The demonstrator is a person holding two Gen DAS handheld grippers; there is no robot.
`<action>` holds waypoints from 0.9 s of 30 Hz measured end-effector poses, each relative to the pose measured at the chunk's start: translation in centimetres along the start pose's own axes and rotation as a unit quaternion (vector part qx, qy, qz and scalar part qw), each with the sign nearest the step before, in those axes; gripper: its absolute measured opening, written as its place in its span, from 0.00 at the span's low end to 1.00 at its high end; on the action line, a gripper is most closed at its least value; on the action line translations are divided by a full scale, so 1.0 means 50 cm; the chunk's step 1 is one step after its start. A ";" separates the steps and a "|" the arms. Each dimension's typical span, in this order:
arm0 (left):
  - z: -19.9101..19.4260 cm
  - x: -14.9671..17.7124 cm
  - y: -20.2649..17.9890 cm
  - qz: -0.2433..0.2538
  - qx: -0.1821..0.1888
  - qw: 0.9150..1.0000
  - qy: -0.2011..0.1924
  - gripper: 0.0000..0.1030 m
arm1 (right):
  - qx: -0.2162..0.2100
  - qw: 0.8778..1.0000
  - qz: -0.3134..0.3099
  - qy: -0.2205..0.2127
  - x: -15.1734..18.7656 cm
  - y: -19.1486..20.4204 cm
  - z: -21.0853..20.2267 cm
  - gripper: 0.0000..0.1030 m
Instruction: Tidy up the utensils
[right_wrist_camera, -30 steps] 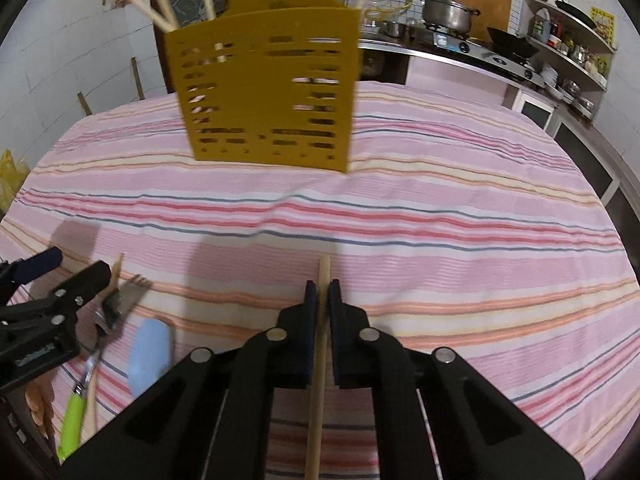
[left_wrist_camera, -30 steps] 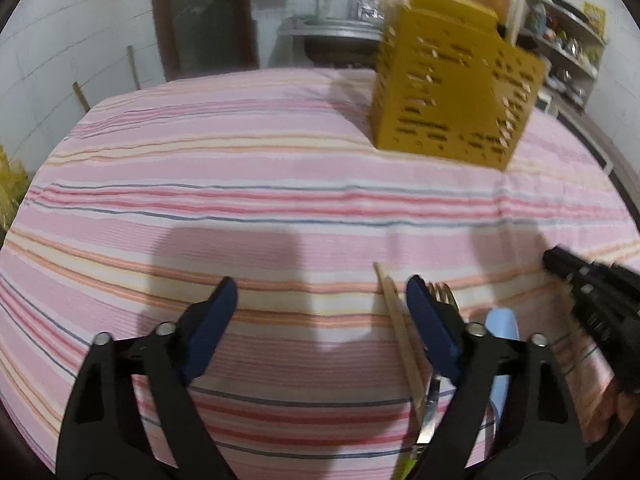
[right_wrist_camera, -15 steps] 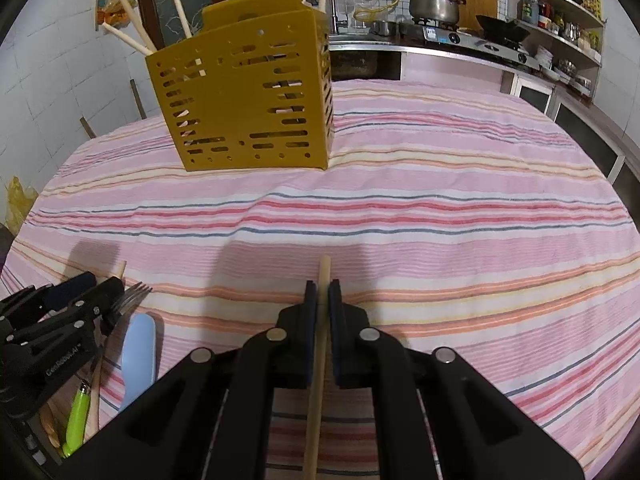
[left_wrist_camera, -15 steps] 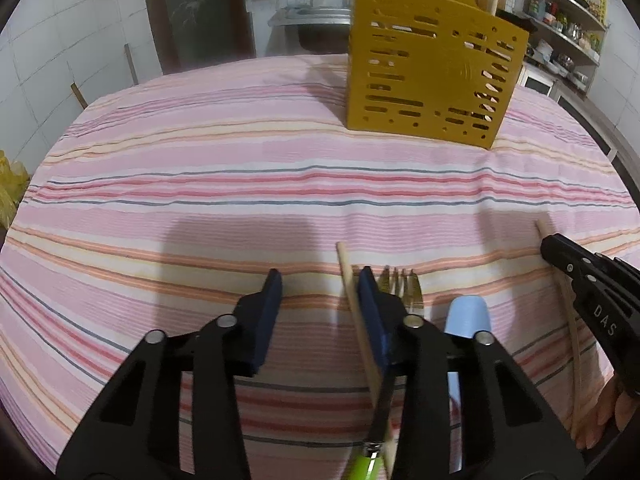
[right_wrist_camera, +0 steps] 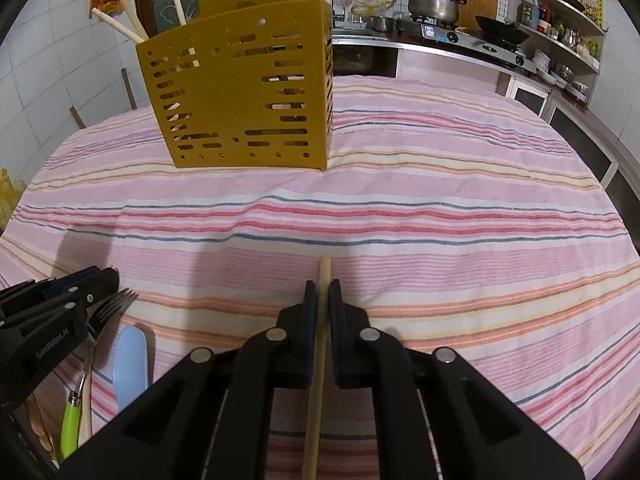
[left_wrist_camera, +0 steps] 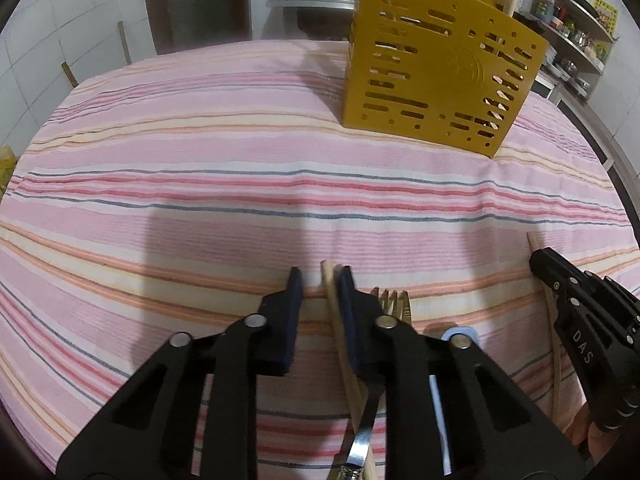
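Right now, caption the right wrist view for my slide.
Right gripper shut on a wooden chopstick, facing the yellow utensil holder across a striped tablecloth.

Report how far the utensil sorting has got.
Done: several chopsticks already stand in the yellow holder. In hand: the right gripper is clamped on one chopstick; the left gripper is closing around another chopstick. Left: the fork and the blue utensil lie on the cloth.

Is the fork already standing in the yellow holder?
No, the fork lies flat on the striped cloth, well short of the yellow holder.
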State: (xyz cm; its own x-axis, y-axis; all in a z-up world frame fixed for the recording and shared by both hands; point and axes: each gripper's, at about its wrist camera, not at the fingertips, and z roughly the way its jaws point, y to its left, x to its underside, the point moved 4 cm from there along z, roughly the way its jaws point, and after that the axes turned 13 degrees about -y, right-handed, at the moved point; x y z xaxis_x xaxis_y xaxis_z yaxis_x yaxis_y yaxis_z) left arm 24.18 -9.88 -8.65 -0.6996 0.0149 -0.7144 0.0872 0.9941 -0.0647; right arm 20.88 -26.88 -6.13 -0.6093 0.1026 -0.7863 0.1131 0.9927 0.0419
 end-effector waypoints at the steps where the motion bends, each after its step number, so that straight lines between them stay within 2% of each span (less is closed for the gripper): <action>1: -0.001 0.001 0.001 0.000 0.001 1.000 -0.002 0.09 | 0.001 1.000 0.001 -0.003 0.000 0.000 -0.004 0.06; 2: -0.003 0.002 0.001 0.001 0.006 1.000 -0.004 0.07 | 0.002 1.000 0.002 -0.006 0.000 -0.001 -0.007 0.06; 7: -0.010 0.001 0.001 -0.003 0.020 1.000 -0.015 0.06 | 0.003 1.000 0.001 -0.024 -0.009 0.001 -0.029 0.06; 13: -0.042 -0.014 0.007 -0.002 0.029 0.998 -0.048 0.06 | 0.002 0.998 0.008 -0.057 -0.029 -0.001 -0.063 0.06; 19: -0.097 -0.051 0.026 -0.003 0.028 0.995 -0.098 0.06 | -0.001 0.995 0.018 -0.099 -0.053 -0.008 -0.100 0.06; 27: -0.204 -0.096 0.044 0.009 0.026 0.982 -0.186 0.06 | -0.003 0.987 0.027 -0.159 -0.086 -0.019 -0.155 0.06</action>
State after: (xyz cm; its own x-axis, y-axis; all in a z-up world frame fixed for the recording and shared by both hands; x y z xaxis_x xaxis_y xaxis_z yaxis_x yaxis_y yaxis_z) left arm 20.48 -6.67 1.74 -0.3918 -0.0182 -0.9199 0.1388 0.9872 -0.0786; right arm 17.30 -27.78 1.99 -0.3254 0.1316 -0.9364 0.1331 0.9868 0.0925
